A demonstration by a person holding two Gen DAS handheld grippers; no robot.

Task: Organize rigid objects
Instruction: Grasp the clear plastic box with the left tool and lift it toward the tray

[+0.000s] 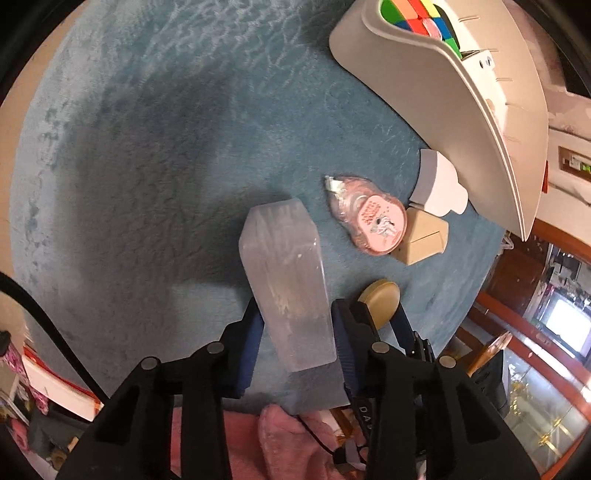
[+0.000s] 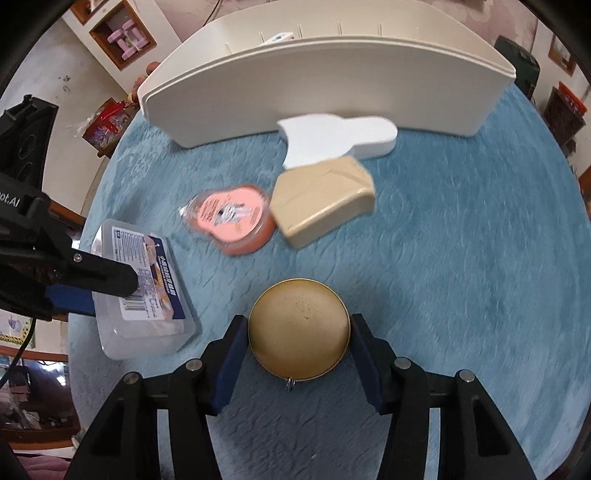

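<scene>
- Left gripper [image 1: 297,325] is clamped on the clear box [image 1: 286,280], blue pads pressed against both its long sides; the box lies on the blue mat [image 1: 147,155]
- Right gripper [image 2: 299,354] straddles the gold tin [image 2: 299,328], pads at or just off its rim; I cannot tell if they pinch it
- Pink tape [image 2: 232,218], tan box [image 2: 321,199] and white block [image 2: 336,138] lie beyond the tin, near the bin [image 2: 314,81]
- A colour cube [image 1: 424,18] sits inside the bin

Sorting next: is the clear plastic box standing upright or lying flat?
Lying flat: the clear plastic box rests label-up on the blue mat, left gripper shut on it.
</scene>
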